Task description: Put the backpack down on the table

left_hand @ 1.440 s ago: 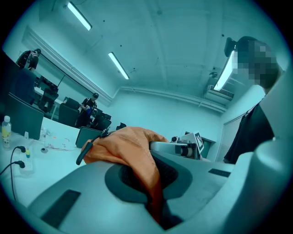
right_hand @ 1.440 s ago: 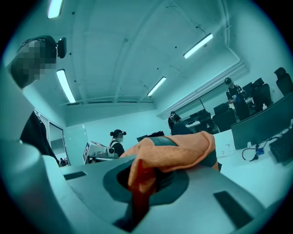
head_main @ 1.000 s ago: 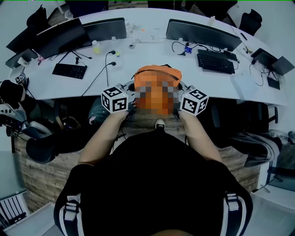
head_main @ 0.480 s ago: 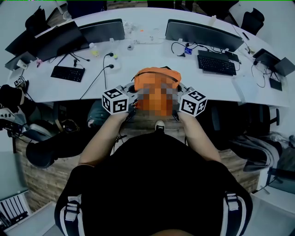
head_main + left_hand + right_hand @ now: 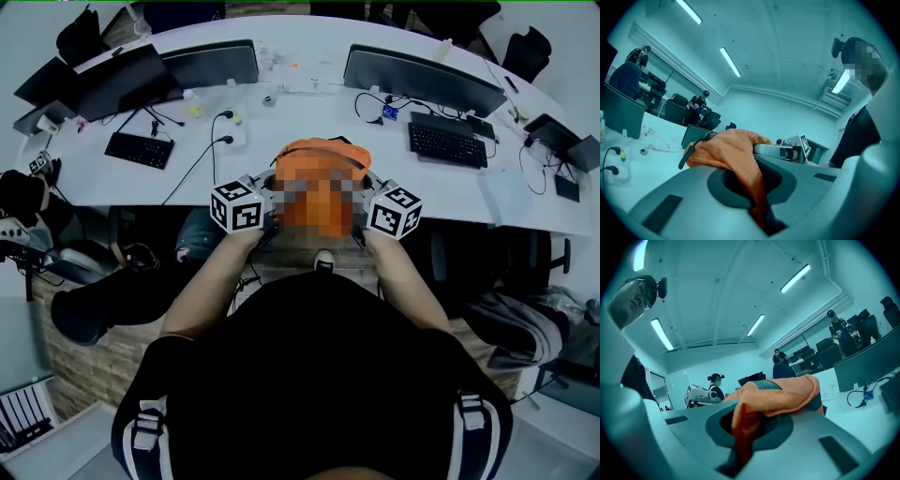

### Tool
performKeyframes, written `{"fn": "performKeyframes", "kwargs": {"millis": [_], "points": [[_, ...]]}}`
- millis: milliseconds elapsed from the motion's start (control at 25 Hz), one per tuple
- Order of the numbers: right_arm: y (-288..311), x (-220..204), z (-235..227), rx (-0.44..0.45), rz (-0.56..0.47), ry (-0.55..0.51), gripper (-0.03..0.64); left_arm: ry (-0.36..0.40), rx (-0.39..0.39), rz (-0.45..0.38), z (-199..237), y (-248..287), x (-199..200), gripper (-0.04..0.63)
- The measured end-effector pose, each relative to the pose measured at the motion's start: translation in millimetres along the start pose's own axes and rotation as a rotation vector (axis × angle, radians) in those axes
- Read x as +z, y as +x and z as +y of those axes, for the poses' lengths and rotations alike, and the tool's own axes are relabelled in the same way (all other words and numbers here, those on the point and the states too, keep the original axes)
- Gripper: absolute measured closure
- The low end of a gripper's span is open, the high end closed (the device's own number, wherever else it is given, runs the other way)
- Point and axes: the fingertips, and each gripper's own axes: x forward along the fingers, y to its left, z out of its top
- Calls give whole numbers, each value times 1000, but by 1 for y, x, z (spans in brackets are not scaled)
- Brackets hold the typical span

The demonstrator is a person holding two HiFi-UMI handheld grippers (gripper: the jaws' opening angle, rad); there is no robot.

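Both my grippers have carried the orange backpack slightly nearer the white table at my 12 o'clock. My left gripper pinches its fabric at 9 o'clock, and my right gripper pinches it at 3 o'clock. Next, I judge, I must lower it onto bare tabletop.

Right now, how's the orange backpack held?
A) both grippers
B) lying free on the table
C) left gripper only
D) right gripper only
A: the left gripper and right gripper each show jaws shut on fabric of the backpack.
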Motion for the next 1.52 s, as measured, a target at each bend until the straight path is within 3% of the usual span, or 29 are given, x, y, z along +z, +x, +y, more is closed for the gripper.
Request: {"fn": "performKeyframes", "kwargs": {"millis": [800,1520], "points": [[23,29,-88,75,44,48,589,-56,76,19,61,66,22,557],[45,36,-145,182,121,58,591,-99,179,-27,108,103,24,557]]}}
